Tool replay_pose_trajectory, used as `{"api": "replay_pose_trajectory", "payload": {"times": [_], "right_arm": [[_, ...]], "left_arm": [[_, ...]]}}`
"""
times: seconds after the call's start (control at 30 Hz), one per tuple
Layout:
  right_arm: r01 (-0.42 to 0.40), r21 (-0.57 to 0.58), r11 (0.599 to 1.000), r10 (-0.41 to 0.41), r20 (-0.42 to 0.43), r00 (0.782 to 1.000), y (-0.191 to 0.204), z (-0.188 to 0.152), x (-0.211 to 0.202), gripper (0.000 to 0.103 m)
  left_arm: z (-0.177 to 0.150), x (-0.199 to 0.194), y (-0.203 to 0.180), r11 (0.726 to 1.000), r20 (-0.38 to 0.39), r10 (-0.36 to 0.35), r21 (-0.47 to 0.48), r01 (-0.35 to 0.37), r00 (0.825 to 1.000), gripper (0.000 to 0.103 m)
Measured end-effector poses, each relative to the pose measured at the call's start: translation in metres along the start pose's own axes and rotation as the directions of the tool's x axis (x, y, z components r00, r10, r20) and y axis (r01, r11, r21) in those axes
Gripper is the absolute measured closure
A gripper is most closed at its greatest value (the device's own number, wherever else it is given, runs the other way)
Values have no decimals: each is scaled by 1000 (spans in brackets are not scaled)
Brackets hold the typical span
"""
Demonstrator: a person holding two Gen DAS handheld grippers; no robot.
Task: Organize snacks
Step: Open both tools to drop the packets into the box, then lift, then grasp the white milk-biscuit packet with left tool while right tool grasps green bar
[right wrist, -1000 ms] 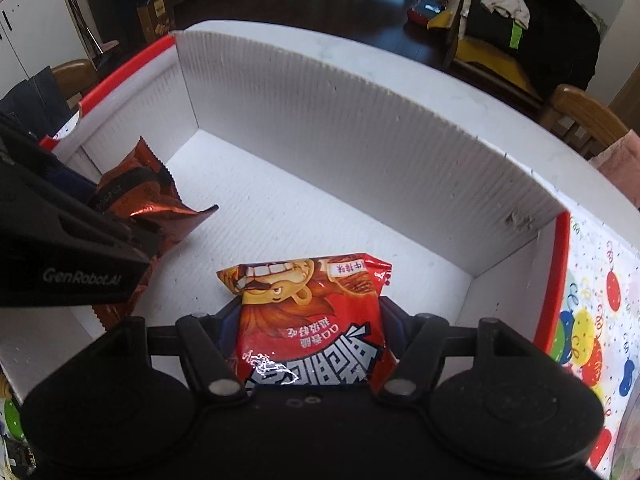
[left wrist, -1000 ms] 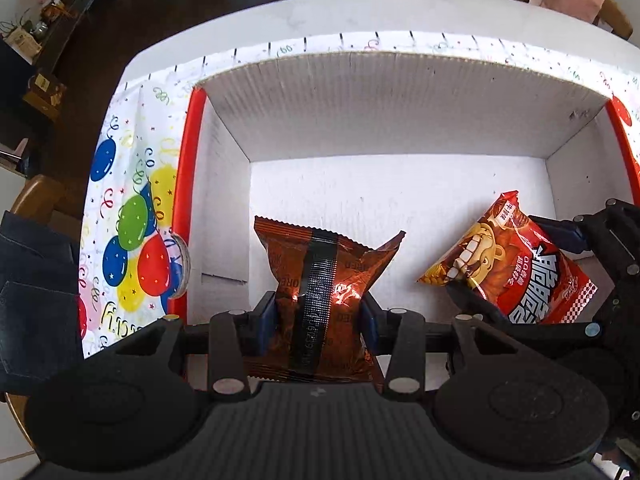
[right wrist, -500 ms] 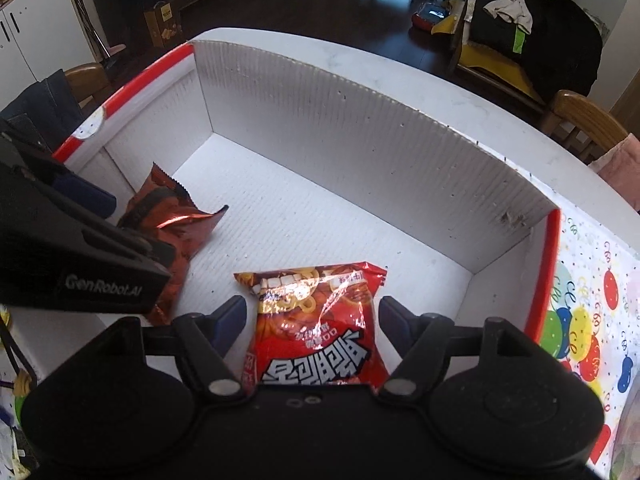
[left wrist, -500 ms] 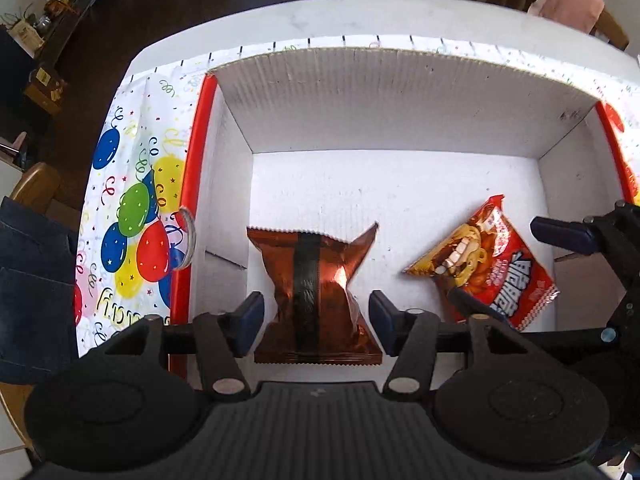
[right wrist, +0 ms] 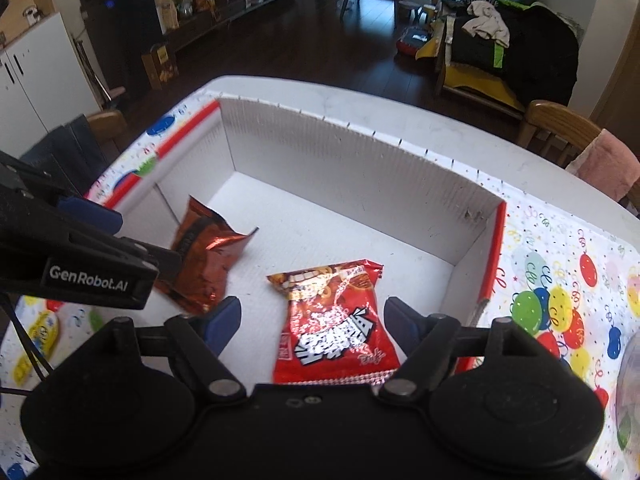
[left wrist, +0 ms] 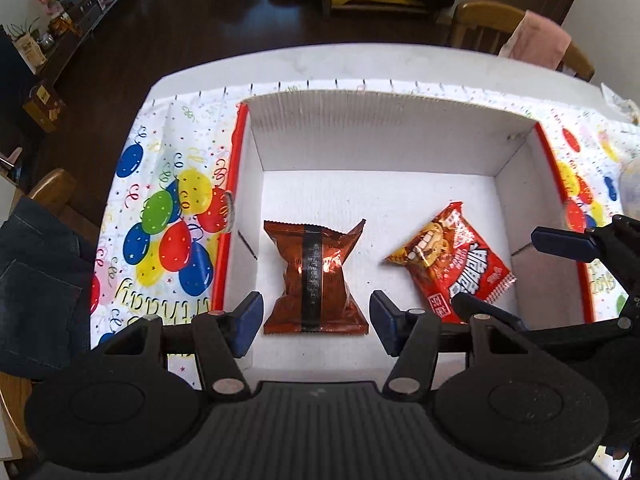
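- left gripper (left wrist: 316, 322): jaws spread, just opened, clear of the brown snack bag (left wrist: 316, 280) lying flat on the left of the white box (left wrist: 380, 136) floor.
- brown snack bag looks light, puffy, crinkly and slick; best pinched across its middle, gently, since the contents likely crush.
- right gripper (right wrist: 312, 322): jaws wide, just opened, the red snack bag (right wrist: 334, 320) lying loose between them at the box's right; it should handle the same.

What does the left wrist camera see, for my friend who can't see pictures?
Two snack bags lie flat in a white cardboard box: a brown snack bag in the middle and a red snack bag to its right. The left tongs are open above the brown bag, not touching it. The box sits on a balloon-print tablecloth.
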State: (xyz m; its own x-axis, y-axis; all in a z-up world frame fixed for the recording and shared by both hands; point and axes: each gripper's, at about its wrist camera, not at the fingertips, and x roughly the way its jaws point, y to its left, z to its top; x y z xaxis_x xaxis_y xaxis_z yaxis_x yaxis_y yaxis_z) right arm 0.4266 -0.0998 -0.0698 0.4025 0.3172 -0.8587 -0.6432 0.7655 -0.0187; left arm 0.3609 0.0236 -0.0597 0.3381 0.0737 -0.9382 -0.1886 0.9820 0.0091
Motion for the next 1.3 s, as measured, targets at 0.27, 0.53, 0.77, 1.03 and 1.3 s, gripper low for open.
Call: {"api": "replay_pose_trajectory", "payload": {"times": [0.27,0.53,0.77,1.03,1.3], "right_arm": [[7,37,999,-9,65,998,17,-13,-39,21],[-3,83,997,-7,123,992,30,-34,-76,18],[-30,131,991,7,171,985,40,-59,-109,12],[-78,154,985,42,224,974,55,-92,-139,7],[-101,149,984,56,279,959,73,-125,-156,0]], "left_arm": [[-24,-41,13,999,82,-34,-21,36,996,45],[-54,-79,24,997,168,-72,-28,78,983,45],[-85,-111,27,994,249,-110,8,111,962,39],[-127,-133,39,991,298,-130,26,128,946,31],[-175,-146,54,995,368,-100,8,104,924,24]]}}
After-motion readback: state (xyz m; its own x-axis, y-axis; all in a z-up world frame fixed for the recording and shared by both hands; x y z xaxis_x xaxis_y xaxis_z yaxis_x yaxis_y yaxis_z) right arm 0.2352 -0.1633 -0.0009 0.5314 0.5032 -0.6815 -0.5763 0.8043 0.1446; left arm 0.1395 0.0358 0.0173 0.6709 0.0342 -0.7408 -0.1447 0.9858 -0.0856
